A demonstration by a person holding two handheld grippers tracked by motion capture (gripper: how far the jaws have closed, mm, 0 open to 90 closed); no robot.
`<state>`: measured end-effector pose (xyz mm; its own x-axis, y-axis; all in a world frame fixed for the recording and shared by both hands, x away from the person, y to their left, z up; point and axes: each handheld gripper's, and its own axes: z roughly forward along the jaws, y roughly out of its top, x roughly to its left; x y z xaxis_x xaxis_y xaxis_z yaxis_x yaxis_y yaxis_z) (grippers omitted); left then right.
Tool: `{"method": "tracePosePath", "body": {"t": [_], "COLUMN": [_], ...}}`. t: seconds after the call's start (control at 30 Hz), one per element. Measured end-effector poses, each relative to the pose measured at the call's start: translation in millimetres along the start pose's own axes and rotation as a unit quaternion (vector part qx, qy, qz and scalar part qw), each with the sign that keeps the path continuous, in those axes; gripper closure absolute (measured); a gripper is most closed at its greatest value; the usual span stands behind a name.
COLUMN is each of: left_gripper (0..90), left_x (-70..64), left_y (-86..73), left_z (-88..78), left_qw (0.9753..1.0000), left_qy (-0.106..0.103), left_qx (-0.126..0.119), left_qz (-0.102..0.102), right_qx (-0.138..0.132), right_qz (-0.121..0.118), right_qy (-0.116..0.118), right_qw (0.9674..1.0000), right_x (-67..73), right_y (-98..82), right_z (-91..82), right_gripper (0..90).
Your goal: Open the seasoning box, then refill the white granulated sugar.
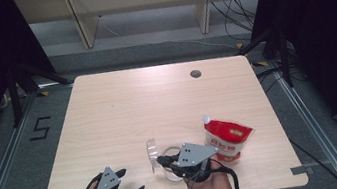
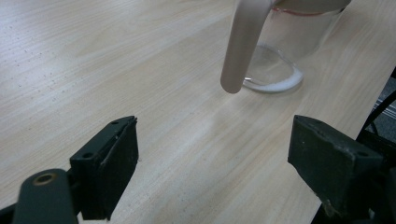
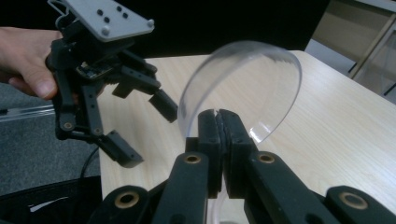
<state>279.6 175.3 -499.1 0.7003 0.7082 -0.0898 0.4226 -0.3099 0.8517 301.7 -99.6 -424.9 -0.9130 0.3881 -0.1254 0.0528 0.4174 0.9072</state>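
Note:
A clear plastic jug (image 1: 169, 167) stands near the table's front edge, its handle (image 2: 243, 42) hanging down beside its white-ringed bottom (image 2: 274, 80). Its round clear lid (image 1: 152, 151) stands up on edge. My right gripper (image 1: 163, 161) is shut on the lower rim of that lid (image 3: 243, 84), its jaws (image 3: 218, 119) pressed together. To the left, my left gripper (image 1: 131, 181) is open and holds nothing; its fingers (image 2: 112, 163) point towards the jug over bare table. From the right gripper view the left gripper (image 3: 144, 129) is seen spread wide, held by a hand.
A red and white pouch (image 1: 227, 139) with a white spout lies right of the jug, close to my right gripper. The wooden table (image 1: 157, 101) has a round cable hole (image 1: 196, 74) at the back right. Beyond it stand wooden frames and loose cables.

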Motion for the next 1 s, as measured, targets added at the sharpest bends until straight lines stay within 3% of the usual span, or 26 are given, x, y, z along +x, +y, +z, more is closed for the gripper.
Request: {"method": "tracePosePath", "body": {"t": [0.2, 0.33, 0.4, 0.43, 0.57, 0.6, 0.67, 0.73, 0.9, 1.0], "left_gripper": [15.9, 15.9, 16.1, 16.1, 16.1, 16.2, 16.1, 16.1, 16.1, 16.0], "left_x": [2.3, 2.3, 1.9, 1.7, 2.7, 1.0, 0.0, 1.2, 0.9, -1.1], "left_y": [2.8, 3.7, 3.2, 3.4, 3.4, 2.7, 2.8, 3.5, 3.0, 1.9], "left_z": [0.6, 1.7, 1.4, 0.1, -0.6, 0.9, 2.1, 2.7, 1.0, -0.4], "left_qw": [0.9998, 0.9998, 0.9998, 0.9998, 0.9999, 0.9997, 0.9998, 0.9997, 0.9997, 0.9997], "left_qy": [-0.015, -0.017, -0.017, -0.014, -0.013, -0.016, -0.016, -0.021, -0.022, -0.02], "left_qx": [-0.012, -0.01, -0.014, -0.012, -0.011, -0.014, -0.01, -0.01, -0.008, -0.009], "left_qz": [-0.009, 0.004, 0.001, 0.001, 0.0, -0.012, -0.009, 0.006, 0.009, -0.006], "right_qx": [-0.001, -0.002, -0.006, -0.006, -0.009, -0.013, -0.014, -0.012, -0.012, -0.007], "right_qz": [0.009, 0.018, 0.031, 0.025, 0.026, 0.027, 0.033, 0.036, 0.053, 0.055], "right_qy": [-0.008, -0.033, -0.046, -0.049, -0.041, -0.043, -0.046, -0.05, -0.065, -0.069], "right_qw": [0.9999, 0.9993, 0.9984, 0.9985, 0.9988, 0.9986, 0.9983, 0.9981, 0.9964, 0.996], "right_x": [-6.0, -16.1, -19.3, -21.5, -22.1, -22.0, -22.3, -23.2, -22.4, -22.0], "right_y": [-7.7, -20.1, -25.6, -27.5, -33.9, -35.8, -39.3, -43.1, -53.9, -58.8], "right_z": [-10.6, -25.5, -30.5, -32.7, -41.2, -42.7, -47.7, -53.1, -62.5, -69.0], "right_gripper": [86.6, 83.9, 82.2, 80.9, 72.2, 70.3, 66.1, 63.7, 60.1, 57.9]}}
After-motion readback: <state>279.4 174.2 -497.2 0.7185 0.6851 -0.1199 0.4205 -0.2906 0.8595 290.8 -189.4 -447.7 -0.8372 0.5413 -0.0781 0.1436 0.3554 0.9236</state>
